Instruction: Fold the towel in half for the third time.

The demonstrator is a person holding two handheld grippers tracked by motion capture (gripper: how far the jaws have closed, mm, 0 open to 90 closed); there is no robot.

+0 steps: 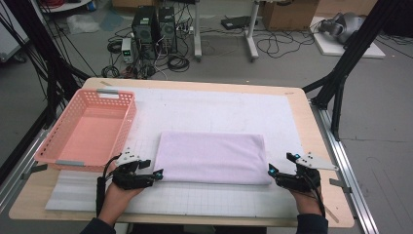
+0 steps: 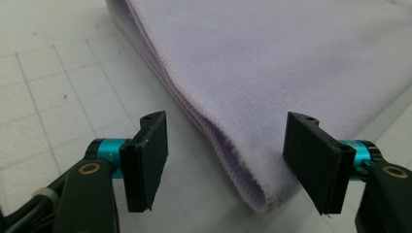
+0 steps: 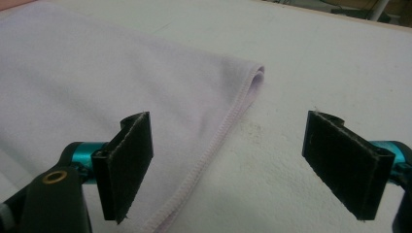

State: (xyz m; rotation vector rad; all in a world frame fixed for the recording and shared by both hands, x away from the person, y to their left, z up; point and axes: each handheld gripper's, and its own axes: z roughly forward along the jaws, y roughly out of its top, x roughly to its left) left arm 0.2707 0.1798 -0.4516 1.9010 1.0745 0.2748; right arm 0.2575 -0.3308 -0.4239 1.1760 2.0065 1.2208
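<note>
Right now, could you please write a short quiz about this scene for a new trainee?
1. True or false: the folded towel lies inside the pink basket.
2. Which is open? A) only the left hand-held gripper B) only the right hand-held gripper C) both
3. Fill in: the basket stands to the ___ of the towel in the high view.

Key: 1 false; 2 C; 3 left.

One folded towel (image 1: 212, 157), one pink basket (image 1: 127, 115), two grippers.
</note>
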